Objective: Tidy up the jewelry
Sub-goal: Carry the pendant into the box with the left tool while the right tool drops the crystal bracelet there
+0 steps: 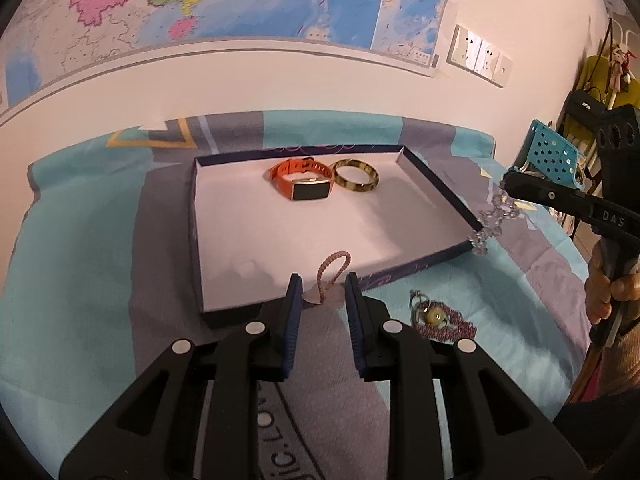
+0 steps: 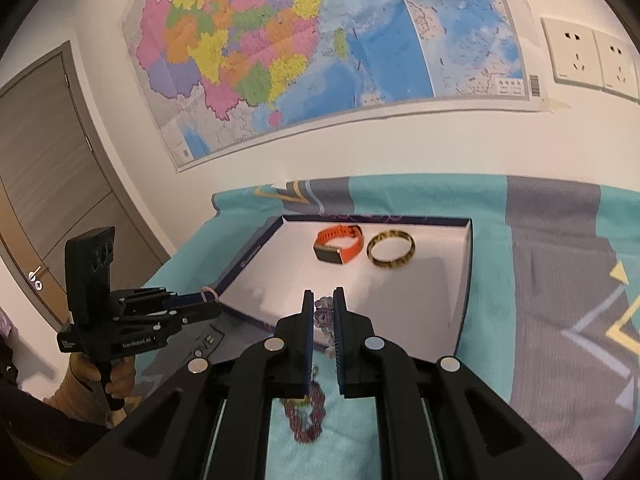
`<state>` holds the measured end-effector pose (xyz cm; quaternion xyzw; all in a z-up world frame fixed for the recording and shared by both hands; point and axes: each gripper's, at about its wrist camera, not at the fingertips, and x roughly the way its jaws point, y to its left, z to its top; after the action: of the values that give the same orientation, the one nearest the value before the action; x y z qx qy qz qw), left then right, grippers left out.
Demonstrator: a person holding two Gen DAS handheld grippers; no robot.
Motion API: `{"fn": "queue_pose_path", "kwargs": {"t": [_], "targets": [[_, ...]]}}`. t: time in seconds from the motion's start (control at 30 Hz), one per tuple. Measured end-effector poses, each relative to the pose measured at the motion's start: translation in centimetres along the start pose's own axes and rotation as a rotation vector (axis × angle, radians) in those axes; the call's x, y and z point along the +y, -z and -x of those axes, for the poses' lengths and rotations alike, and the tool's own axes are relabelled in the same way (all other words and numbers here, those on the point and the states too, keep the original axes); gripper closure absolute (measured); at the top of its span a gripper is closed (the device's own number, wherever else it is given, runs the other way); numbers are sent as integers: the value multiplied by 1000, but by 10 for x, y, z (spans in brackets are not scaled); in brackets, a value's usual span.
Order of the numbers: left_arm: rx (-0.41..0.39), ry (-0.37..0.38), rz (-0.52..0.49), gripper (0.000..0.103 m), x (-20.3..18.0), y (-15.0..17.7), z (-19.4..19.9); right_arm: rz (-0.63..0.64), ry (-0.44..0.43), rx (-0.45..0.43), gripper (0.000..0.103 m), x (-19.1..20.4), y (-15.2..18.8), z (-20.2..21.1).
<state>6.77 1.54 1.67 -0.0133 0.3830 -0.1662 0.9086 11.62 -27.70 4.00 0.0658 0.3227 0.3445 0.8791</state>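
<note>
A shallow box lid (image 1: 256,232) with a white inside lies on the bed; it also shows in the right wrist view (image 2: 400,300). In it are an orange smartwatch (image 1: 304,182) (image 2: 340,244) and a tortoiseshell bangle (image 1: 356,176) (image 2: 391,250). My left gripper (image 1: 320,292) holds a pink coiled hair tie (image 1: 332,270) over the box's near edge. My right gripper (image 2: 322,304) is shut on a clear bead bracelet (image 2: 324,314), which hangs by the box's right corner in the left wrist view (image 1: 492,220). A dark red beaded piece with a yellow bead (image 1: 438,318) (image 2: 308,420) lies on the bedspread.
The bedspread (image 1: 80,280) is teal and grey. A wall with a map (image 2: 300,48) and sockets (image 2: 588,56) stands behind the bed. A door (image 2: 48,184) is at the left. Bags and clothes hang at the far right (image 1: 600,92).
</note>
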Motion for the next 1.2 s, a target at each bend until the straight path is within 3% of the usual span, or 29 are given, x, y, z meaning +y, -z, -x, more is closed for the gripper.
{"fn": "queue_pose_path", "kwargs": {"t": [0.47, 1.2], "targets": [[4, 10, -5, 81, -1, -32, -31, -11, -17, -3, 95, -10, -38, -39], [66, 6, -12, 81, -2, -56, -83, -51, -17, 72, 95, -26, -55, -105]]}}
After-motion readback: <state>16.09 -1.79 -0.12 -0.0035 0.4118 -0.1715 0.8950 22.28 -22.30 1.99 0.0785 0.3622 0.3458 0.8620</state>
